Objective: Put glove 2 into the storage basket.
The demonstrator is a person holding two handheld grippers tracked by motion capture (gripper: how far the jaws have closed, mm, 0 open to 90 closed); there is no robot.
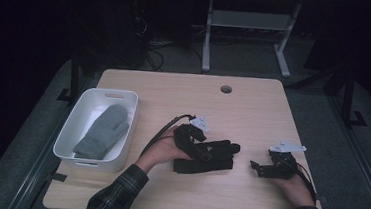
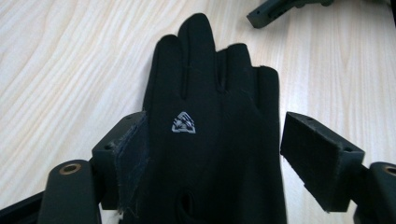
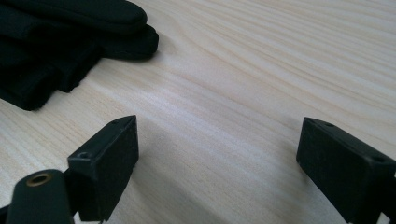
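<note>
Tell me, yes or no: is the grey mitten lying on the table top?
No, the grey mitten lies inside the white bin at the table's left edge.

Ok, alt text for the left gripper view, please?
A black glove with a small white logo lies flat on a light wooden table, fingers pointing away. The left claw stands open astride it, its right pad clear of the glove.

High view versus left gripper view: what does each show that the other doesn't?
High view alone: a white bin at the table's left with a grey mitten in it, and the person's plaid sleeves. Left gripper view alone: a small white logo on the black glove's back. Both: the black glove flat on the wooden table, between the left gripper's open fingers.
</note>
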